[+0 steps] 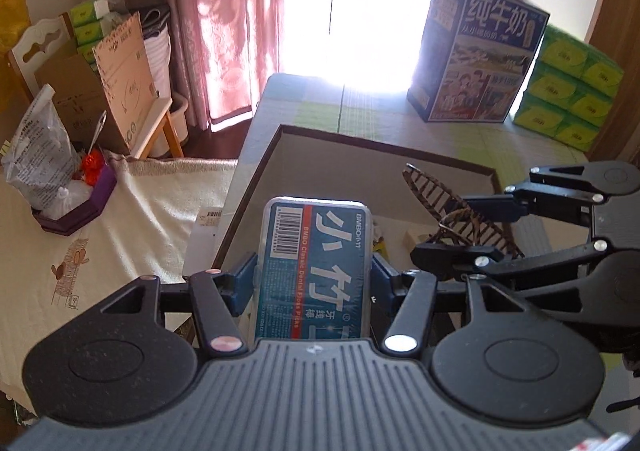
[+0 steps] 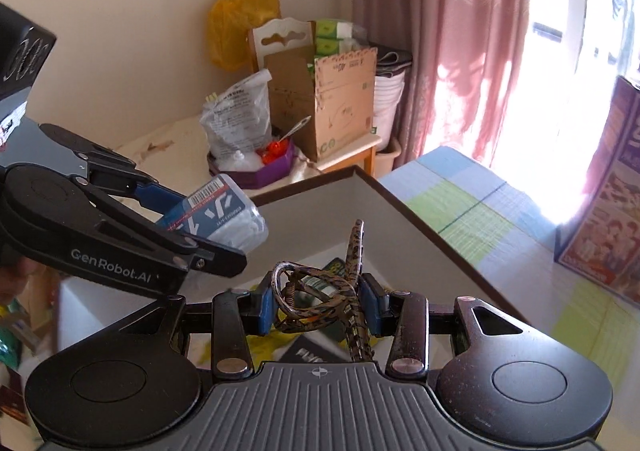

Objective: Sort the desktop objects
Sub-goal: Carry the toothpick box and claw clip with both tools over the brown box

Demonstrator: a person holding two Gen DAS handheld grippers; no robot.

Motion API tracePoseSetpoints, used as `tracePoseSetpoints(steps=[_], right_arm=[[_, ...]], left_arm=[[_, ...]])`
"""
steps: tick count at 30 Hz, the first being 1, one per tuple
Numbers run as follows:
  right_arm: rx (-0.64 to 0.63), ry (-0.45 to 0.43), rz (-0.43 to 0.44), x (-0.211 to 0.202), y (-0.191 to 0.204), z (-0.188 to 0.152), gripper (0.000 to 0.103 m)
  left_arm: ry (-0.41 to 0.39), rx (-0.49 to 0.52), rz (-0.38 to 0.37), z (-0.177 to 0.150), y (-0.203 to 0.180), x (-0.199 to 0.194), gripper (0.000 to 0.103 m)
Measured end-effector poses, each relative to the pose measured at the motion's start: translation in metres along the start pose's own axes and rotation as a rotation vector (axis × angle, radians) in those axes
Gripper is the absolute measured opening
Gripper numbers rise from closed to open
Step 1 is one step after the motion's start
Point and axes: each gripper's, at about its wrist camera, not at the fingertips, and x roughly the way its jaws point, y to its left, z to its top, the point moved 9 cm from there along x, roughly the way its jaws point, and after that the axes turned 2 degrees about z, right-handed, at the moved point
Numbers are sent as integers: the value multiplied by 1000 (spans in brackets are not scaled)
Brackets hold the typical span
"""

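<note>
A checked-cloth table [image 1: 520,147] carries an open cardboard box [image 1: 280,155], a milk carton [image 1: 476,55] and green tissue packs [image 1: 572,91].

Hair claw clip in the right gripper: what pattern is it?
Brown-and-black tortoiseshell mottling on the hair claw clip; clearest in the right wrist view.
</note>
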Motion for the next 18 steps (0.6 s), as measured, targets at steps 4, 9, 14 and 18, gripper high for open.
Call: tracePoseSetpoints(steps=[4, 9, 14, 18], right_arm=[[-70, 50, -6, 24, -11, -9, 40], [-101, 114, -3, 48, -24, -23, 40], [-120, 156, 4, 66, -30, -30, 40], [-118, 175, 8, 72, -33, -33, 40]], left_arm=[[33, 8, -2, 3, 3, 26, 54], [69, 9, -15, 4, 5, 51, 54], [96, 17, -18, 5, 4, 71, 54], [113, 24, -15, 6, 3, 82, 54]])
